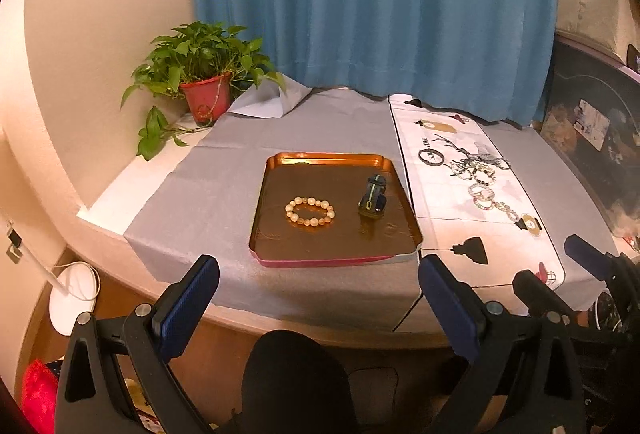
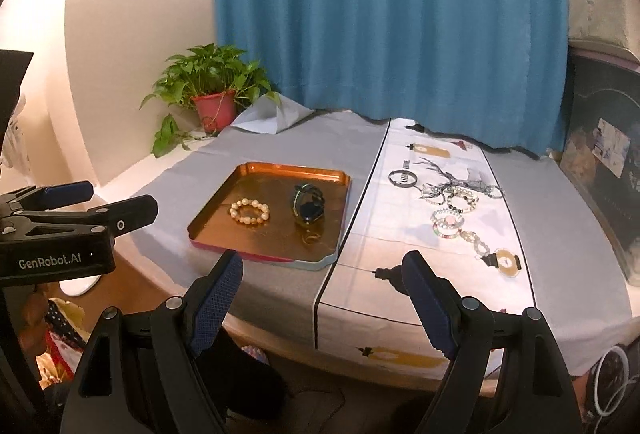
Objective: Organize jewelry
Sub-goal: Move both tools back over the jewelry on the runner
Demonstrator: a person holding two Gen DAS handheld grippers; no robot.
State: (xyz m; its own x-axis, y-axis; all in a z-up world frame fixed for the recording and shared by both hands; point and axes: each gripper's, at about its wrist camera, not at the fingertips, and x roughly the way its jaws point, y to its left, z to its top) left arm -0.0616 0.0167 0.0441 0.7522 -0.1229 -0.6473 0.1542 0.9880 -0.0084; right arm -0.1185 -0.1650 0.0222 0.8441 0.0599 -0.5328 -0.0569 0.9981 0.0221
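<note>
An orange tray (image 1: 276, 234) (image 2: 218, 222) sits on the grey cloth. In it lie a cream bead bracelet (image 1: 309, 211) (image 2: 249, 212) and a dark watch (image 1: 373, 196) (image 2: 307, 208). Several bracelets (image 1: 482, 182) (image 2: 454, 208) and a dark ring bangle (image 1: 431, 157) (image 2: 403, 178) lie on the white printed runner to the tray's right. My left gripper (image 1: 318, 278) (image 2: 116, 200) is open and empty, held before the table's front edge below the tray. My right gripper (image 2: 322, 274) (image 1: 558, 266) is open and empty, in front of the runner.
A potted plant in a red pot (image 1: 206, 100) (image 2: 216, 110) stands at the back left corner. A blue curtain (image 1: 372, 2) hangs behind the table. A dark box (image 2: 608, 170) stands along the right edge. A white lamp base (image 1: 74, 298) sits below left.
</note>
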